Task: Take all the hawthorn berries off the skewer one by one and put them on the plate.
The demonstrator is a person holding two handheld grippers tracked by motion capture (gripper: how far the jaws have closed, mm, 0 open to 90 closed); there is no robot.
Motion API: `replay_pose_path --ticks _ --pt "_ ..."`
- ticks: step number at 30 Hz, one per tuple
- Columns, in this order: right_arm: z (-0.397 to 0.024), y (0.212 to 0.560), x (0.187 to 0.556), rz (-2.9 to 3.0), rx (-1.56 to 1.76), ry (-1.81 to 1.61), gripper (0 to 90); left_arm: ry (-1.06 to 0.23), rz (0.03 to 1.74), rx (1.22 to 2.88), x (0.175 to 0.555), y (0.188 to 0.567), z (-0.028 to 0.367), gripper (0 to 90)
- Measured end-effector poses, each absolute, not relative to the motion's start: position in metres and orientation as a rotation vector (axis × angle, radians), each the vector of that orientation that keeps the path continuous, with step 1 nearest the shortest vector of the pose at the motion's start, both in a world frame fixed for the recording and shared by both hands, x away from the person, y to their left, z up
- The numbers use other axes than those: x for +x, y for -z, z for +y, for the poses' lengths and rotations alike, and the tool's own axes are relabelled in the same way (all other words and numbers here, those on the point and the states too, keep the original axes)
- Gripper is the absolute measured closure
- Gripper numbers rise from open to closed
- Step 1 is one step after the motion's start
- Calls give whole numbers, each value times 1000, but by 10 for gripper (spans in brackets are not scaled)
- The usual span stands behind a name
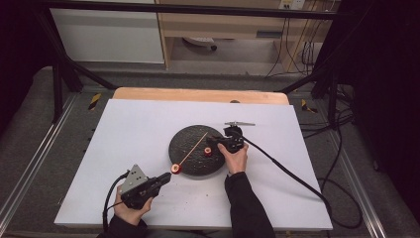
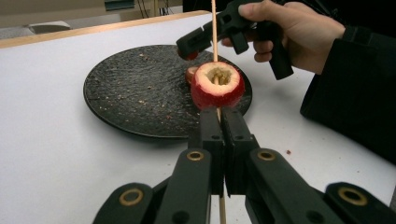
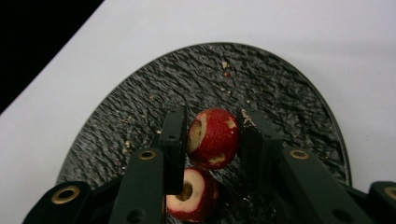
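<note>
A black round plate (image 1: 190, 140) lies mid-table. My left gripper (image 1: 166, 176) (image 2: 218, 114) is shut on a thin wooden skewer (image 2: 214, 28) that slants over the plate. A cored red fruit (image 2: 217, 86) (image 1: 175, 168) is threaded on the skewer just past its jaw tips. My right gripper (image 1: 210, 147) (image 3: 212, 126) hangs over the plate's right part, shut on a whole red fruit (image 3: 215, 140) with pale peeled patches. Another cored red fruit (image 3: 191, 196) (image 2: 190, 73) lies on the plate directly beneath it. In the left gripper view, the right hand and its gripper (image 2: 191, 46) are beyond the skewer.
The plate (image 3: 280, 93) carries scattered crumbs. The white table board (image 1: 124, 129) has a wooden strip (image 1: 198, 94) along its far edge. A black cable (image 1: 287, 171) trails from the right gripper across the board's right side. The right sleeve (image 2: 355, 88) is close to the plate.
</note>
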State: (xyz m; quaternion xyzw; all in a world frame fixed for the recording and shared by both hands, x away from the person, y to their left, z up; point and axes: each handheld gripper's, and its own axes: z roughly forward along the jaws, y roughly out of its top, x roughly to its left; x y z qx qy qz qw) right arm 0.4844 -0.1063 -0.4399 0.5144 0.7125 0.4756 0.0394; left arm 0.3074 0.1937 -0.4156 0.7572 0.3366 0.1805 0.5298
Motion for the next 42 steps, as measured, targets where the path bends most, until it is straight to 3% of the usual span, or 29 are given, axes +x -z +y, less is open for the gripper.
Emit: replay_pose_path --ticks 5,13,23,26,42 --pt "-104 446 485 2195 1582 -1421 633 -428 805 1813 308 416 193 883" --pt "-107 436 480 2192 1537 -1435 509 -430 808 1815 308 416 193 883" --pt "-114 404 447 2200 1382 -1563 134 -436 817 1812 309 417 193 883" --pt "-114 399 435 2232 1344 -1572 67 -436 820 1814 309 417 193 883" --pt "-87 408 390 2260 1313 -1755 43 -439 825 1823 312 420 188 883"
